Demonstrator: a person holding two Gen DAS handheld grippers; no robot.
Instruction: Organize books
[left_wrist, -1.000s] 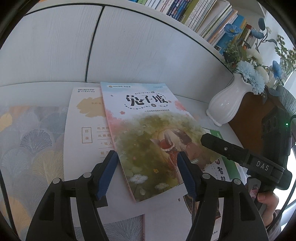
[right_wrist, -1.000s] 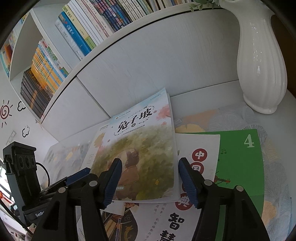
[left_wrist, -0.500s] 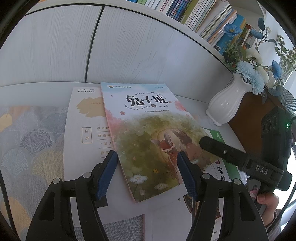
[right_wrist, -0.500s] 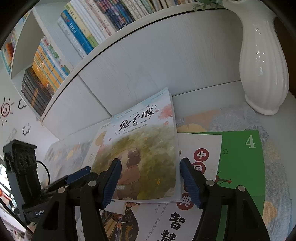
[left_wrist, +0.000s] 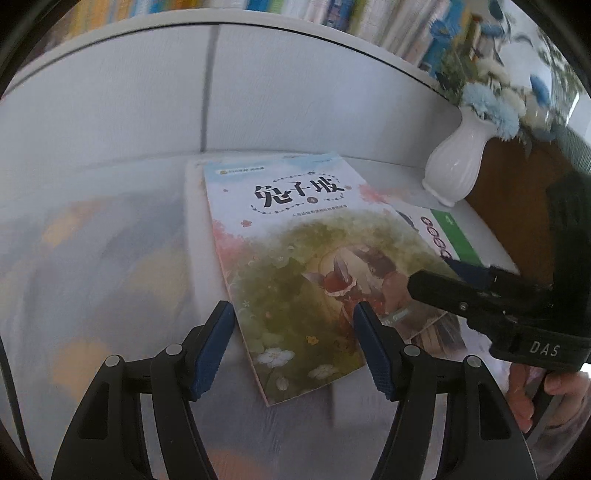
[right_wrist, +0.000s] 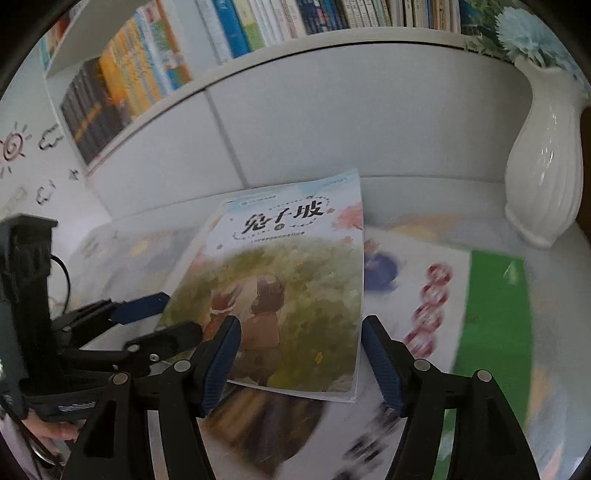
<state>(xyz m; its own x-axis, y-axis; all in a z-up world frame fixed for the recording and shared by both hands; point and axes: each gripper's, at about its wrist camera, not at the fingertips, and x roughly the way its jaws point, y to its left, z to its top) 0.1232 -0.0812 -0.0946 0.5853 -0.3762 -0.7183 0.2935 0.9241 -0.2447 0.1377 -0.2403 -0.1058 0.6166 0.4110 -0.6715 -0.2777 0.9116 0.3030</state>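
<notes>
Both hand-held grippers, left (left_wrist: 293, 341) and right (right_wrist: 301, 356), gape empty over the book (left_wrist: 295, 273); closing carelessly could crumple its cover.

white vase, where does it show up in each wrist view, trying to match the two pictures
Left wrist view: the white vase stands at the upper right, against the white cabinet front, beyond the far right corner of the illustrated book.
Right wrist view: the white vase fills the far right edge, tall and close, right of the same book.
Shared landmark: the illustrated book with black title characters, lying in the middle of both views.
</notes>
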